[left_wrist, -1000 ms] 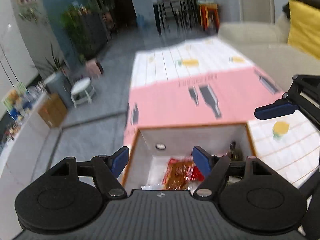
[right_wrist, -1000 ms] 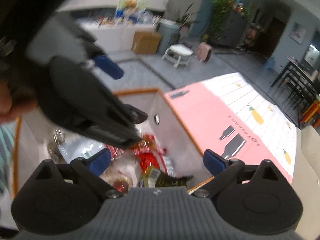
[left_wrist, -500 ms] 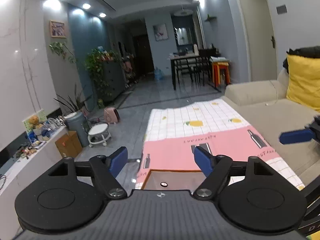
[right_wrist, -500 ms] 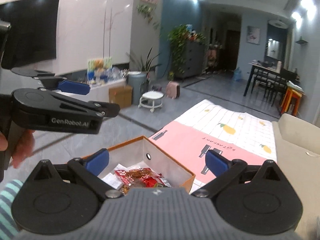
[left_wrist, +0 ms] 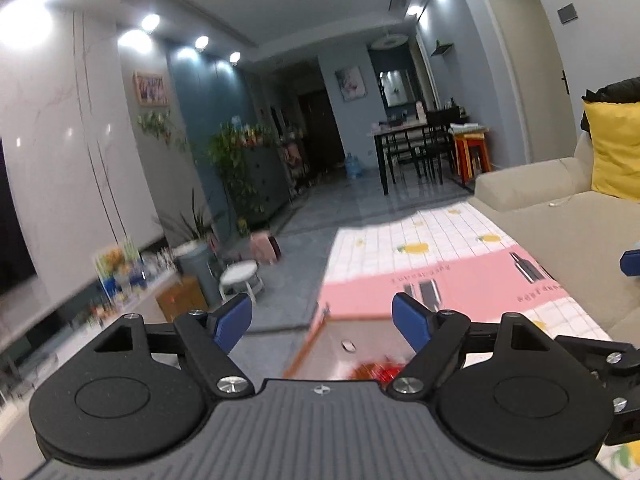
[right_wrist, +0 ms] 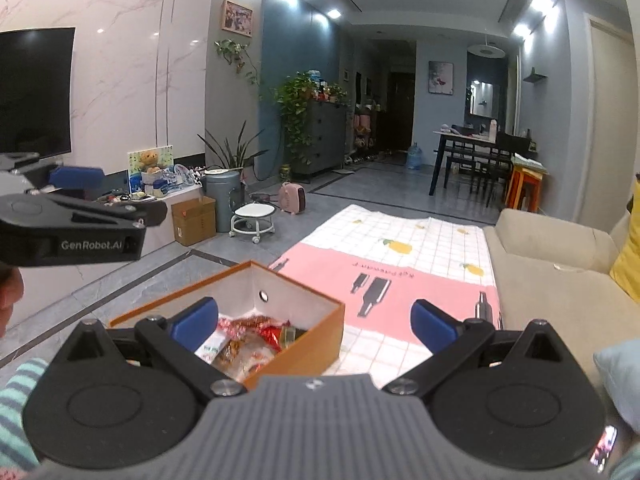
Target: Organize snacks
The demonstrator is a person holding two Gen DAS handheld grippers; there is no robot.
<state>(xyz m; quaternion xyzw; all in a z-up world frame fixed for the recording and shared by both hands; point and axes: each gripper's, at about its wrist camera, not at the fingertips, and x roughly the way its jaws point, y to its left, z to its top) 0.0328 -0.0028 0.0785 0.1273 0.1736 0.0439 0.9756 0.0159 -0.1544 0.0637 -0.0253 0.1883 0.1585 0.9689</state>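
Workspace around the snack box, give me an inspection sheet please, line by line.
Surface: pink and white checked cloth, mostly bare.
Job's things: orange box open, holding snack packets, red and clear wrappers.
Clutter: nothing seen on the cloth.
Grippers: left gripper opening, nothing between its jaws; right gripper open, empty.
Cables: one white cable on the sofa.
Surroundings: white stool, cardboard carton, plants, dining table.
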